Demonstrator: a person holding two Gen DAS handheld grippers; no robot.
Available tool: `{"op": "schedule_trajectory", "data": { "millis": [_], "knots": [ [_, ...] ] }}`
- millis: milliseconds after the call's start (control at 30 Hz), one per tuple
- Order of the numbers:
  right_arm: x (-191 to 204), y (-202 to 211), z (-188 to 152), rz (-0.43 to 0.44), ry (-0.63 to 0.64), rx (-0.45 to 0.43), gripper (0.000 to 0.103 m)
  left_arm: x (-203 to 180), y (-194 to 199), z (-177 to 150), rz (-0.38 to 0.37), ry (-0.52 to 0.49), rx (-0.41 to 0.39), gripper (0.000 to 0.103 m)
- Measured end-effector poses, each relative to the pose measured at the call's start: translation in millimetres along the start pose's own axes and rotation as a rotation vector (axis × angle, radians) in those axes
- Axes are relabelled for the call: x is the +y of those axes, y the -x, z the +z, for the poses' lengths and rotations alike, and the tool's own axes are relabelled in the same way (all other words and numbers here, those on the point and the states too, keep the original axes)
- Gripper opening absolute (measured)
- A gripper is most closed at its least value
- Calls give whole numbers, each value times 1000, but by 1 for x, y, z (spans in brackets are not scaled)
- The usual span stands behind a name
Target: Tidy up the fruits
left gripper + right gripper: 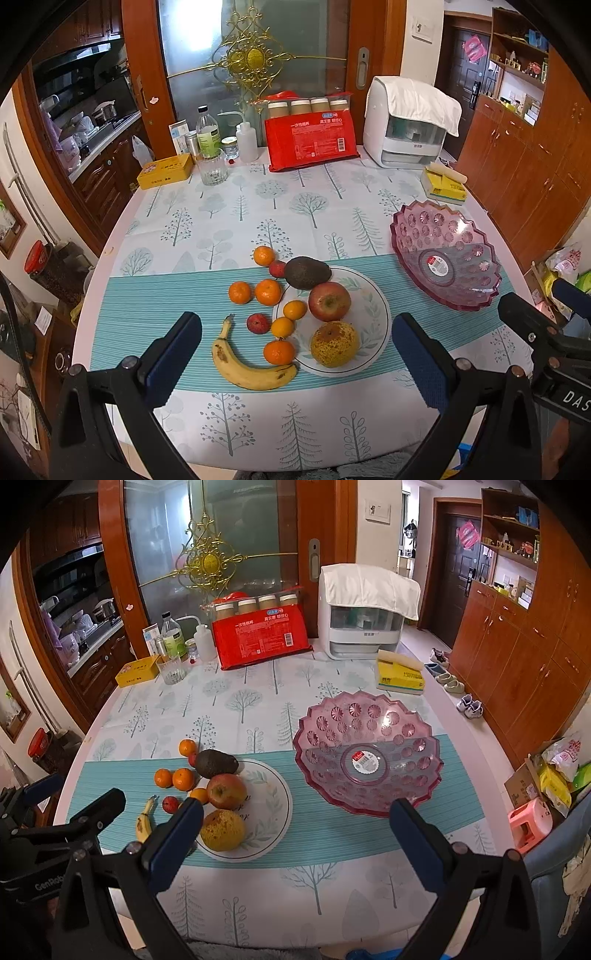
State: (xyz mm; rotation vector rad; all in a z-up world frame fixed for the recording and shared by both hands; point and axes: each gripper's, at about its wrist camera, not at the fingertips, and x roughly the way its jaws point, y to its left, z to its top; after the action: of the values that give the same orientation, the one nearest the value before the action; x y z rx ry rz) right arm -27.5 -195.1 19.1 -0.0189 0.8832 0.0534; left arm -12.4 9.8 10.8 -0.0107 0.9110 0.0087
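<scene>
A white plate (373,332) (273,808) holds a red apple (329,301) (226,791) and a yellow pear (334,344) (222,830); a dark avocado (307,272) (216,763) lies across its far rim. Several mandarins (268,292), two small red fruits (258,323) and a banana (251,365) (144,821) lie left of the plate. An empty pink glass bowl (447,254) (369,749) stands to the right. My left gripper (297,341) is open and empty, hovering near the fruit. My right gripper (295,825) is open and empty, between plate and bowl.
At the table's far edge stand a red package (314,142), a white appliance (406,125), a tissue pack (443,184), a glass (212,168), bottles (207,133) and a yellow tin (165,171). Wooden cabinets (517,657) stand on the right, with a pink stool (530,823) near the table.
</scene>
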Motion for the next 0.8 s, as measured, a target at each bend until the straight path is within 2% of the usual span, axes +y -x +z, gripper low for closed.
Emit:
{"op": "schedule_trajectory", "data": {
  "millis": [433,800],
  "knots": [
    [3,0,-1,-3,6,4,101,11,4,-2,35,9,0,102],
    [23,-5,-7,4,19,25,101,26,11,-8,-3,-3,-41,102]
  ]
}}
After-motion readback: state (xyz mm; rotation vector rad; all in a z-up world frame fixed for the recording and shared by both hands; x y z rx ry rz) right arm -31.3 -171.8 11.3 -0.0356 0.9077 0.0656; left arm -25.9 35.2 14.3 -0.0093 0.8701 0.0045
